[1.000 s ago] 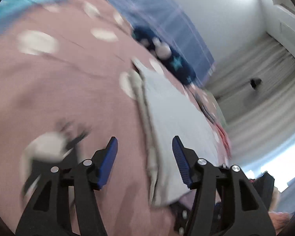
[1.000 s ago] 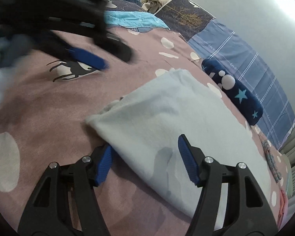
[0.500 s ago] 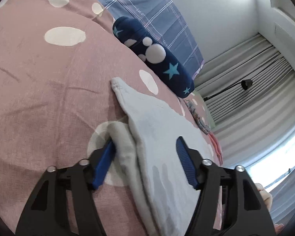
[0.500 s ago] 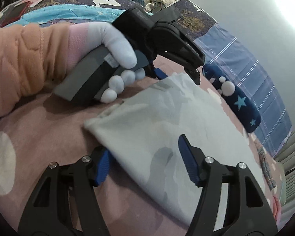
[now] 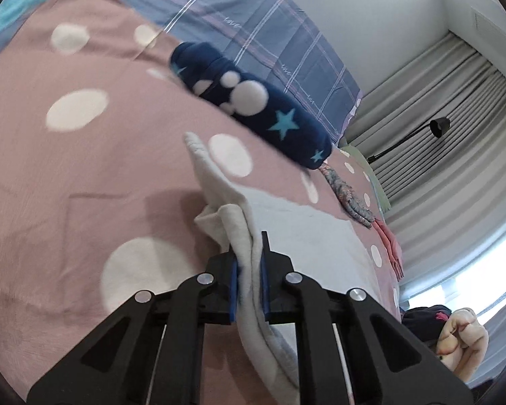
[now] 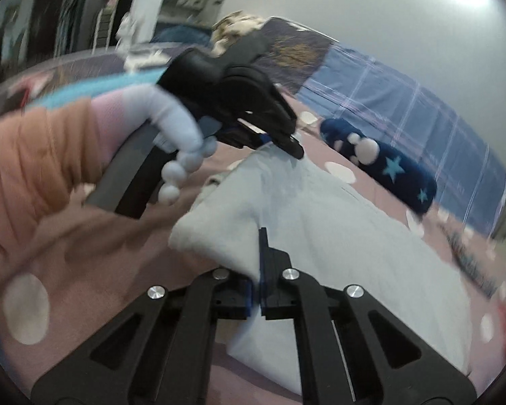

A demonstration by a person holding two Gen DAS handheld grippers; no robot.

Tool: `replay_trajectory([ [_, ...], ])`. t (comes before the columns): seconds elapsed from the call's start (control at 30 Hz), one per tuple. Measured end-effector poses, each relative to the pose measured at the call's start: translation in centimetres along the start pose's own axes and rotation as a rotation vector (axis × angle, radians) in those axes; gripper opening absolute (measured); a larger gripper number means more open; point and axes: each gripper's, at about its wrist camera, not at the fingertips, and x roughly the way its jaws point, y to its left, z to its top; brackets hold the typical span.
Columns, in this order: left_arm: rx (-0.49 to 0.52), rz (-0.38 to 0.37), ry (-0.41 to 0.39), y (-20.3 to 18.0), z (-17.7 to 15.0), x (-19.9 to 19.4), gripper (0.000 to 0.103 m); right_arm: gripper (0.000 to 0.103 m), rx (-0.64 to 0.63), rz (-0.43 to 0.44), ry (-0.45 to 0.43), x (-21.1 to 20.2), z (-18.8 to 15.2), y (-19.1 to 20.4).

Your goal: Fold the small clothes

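the left hand-held gripper (image 5: 248,278) has its blue pads squeezing in on a bunched edge of the small pale grey soft cloth garment (image 5: 307,236), and its jaws are closing. the garment lies on the pink bed cover with white dots (image 5: 50,175), spreading out ahead of this hand-held gripper and to its right, with a thin corner reaching farther ahead.

the right hand-held gripper (image 6: 258,290) is pinched tight on another edge of the same garment (image 6: 337,236), with the cloth pulled up into a little fold right at its pads. from here the left hand-held gripper (image 6: 286,141) shows ahead and a bit left, touching the far edge of the garment. a hand in a pale blue glove (image 6: 175,141) holds it, with an orange puffy sleeve (image 6: 33,162) behind.

a dark blue roll with white dots and light blue stars (image 5: 253,108) lies farther ahead on the bed, apart from the garment. behind it is a blue checked pillow (image 5: 253,33).
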Motion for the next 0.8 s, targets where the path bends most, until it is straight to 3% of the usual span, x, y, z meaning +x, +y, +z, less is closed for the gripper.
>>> replay_trajectory([
  [0.2, 0.053, 0.008, -0.011, -5.9, 1.3, 1.0, 0.01, 0.003, 0.192, 0.033, -0.065, -3.0, -0.5, -6.1],
  [0.37, 0.106, 0.033, 0.009, -11.0, 1.6, 3.6, 0.01, 0.003, 0.34, 0.083, -0.069, -4.5, -2.7, -11.0],
  [0.8, 0.215, 0.059, 0.111, -22.2, -1.0, 14.1, 0.01, 0.003, 0.603, 0.119, -0.079, -8.7, -10.4, -20.6],
])
